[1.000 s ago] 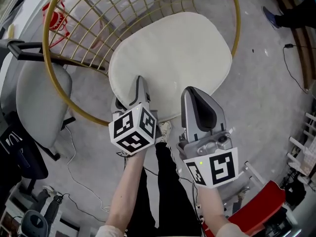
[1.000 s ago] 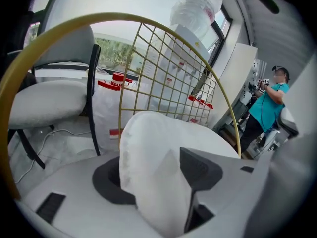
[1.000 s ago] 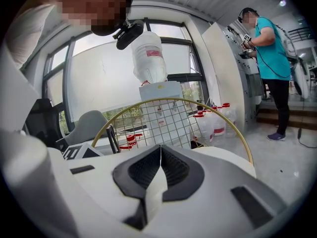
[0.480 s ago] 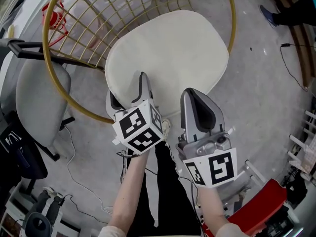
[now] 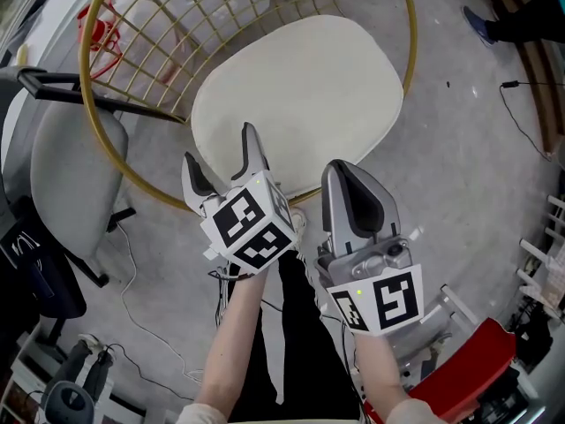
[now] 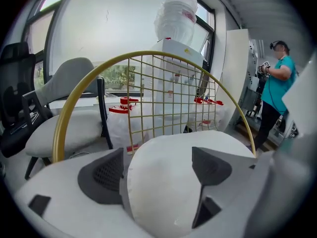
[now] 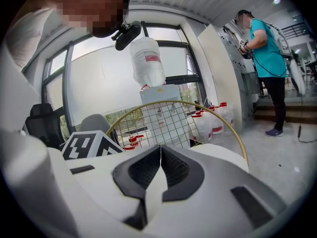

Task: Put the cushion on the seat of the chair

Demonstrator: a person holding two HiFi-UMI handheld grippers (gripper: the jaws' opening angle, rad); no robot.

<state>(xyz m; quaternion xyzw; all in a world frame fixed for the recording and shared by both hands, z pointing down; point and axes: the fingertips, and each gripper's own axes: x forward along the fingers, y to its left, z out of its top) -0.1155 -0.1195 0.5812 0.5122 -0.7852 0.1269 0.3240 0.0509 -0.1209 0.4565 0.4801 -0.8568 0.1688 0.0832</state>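
The cream cushion (image 5: 300,87) lies on the seat of the round gold wire chair (image 5: 99,144). My left gripper (image 5: 221,155) hovers just above the cushion's near left edge. Its jaws are opening and stand wide. In the left gripper view the cushion (image 6: 168,148) shows between the pads (image 6: 106,170), which do not press on it. My right gripper (image 5: 342,173) is beside it to the right, at the cushion's near edge. Its jaws are shut (image 7: 160,157) with nothing between them. The chair's wire back (image 6: 163,98) rises behind the cushion.
A grey office chair (image 5: 66,175) and a black chair (image 5: 35,281) stand at the left. A red object (image 5: 468,374) is at the lower right. Water jugs (image 7: 210,123) stand behind the wire chair. A person in a teal shirt (image 7: 262,48) stands at the right.
The left gripper's jaws have spread wide and let go of the cushion's edge, and the gripper has lifted slightly. The cushion stays on the seat. The right gripper has barely shifted.
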